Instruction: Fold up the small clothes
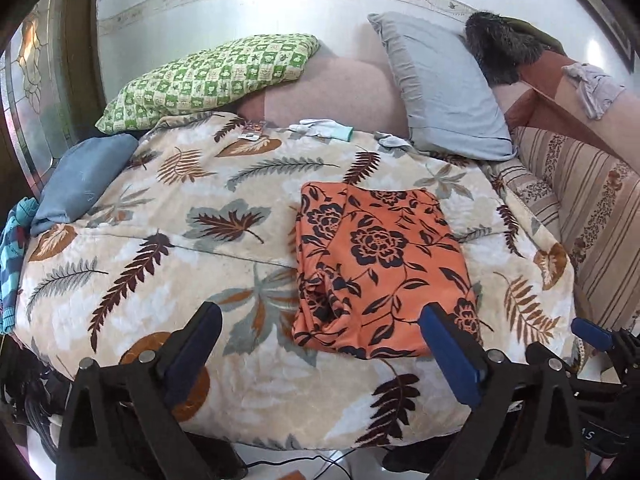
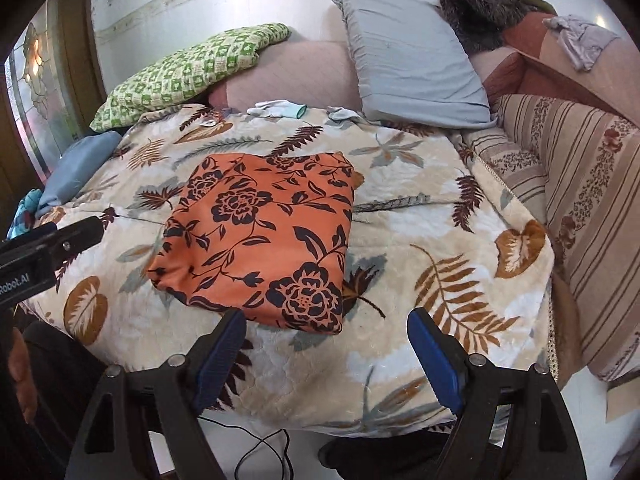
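My left gripper (image 1: 320, 328) has its jaws spread wide, grasping nothing, with the near edge of the folded orange floral garment (image 1: 380, 264) lying between the 2 blue pads. My right gripper (image 2: 326, 328) is equally released and empty, hovering just short of the same garment (image 2: 264, 236). The garment lies flat on the leaf-print blanket (image 2: 400, 220) covering the bed. Farther back, small white socks (image 1: 324, 127) sit near the blanket's far edge, then a green checked pillow (image 1: 208, 76) and a grey pillow (image 1: 440, 88) against the wall.
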Available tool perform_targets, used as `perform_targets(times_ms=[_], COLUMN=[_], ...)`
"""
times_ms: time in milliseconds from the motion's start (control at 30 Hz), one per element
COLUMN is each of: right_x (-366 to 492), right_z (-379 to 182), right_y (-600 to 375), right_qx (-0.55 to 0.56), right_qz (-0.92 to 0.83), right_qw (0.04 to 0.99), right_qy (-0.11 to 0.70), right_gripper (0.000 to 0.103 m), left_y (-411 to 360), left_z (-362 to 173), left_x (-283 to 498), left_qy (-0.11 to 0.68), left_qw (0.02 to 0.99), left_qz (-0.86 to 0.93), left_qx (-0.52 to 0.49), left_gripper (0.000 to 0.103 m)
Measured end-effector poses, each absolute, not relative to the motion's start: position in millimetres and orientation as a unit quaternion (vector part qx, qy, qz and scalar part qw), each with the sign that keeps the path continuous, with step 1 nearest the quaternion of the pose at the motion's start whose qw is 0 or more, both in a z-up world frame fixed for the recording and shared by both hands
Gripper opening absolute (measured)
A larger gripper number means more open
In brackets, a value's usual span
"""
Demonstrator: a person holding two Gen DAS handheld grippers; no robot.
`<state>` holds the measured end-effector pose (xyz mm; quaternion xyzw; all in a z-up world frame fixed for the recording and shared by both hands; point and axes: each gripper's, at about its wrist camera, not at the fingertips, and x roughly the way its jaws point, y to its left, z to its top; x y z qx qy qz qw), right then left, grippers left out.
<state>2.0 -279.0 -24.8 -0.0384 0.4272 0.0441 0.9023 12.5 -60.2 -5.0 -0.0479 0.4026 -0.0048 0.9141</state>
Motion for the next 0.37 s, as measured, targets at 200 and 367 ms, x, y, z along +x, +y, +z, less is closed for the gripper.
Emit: perform_targets(times_ms=[200, 367], right_x=[2, 8], right_z=[-20, -20], right_y=[-276, -274], right_qx=[-0.042, -0.047], right_qz=[0.050, 0.052], right_qw=[0.905, 0.905], right_qy=[0.421, 0.419], right_gripper=[0.085, 0.085], left_y=[-65, -71], left_z=[-5, -6], left_x=[12, 16], left_qy=[0.402, 0.401], left_qw=[0.914, 0.915], left_qz=[-0.019, -0.026], left_qx=[-0.045, -0.038], left_gripper=[0.103, 0.103])
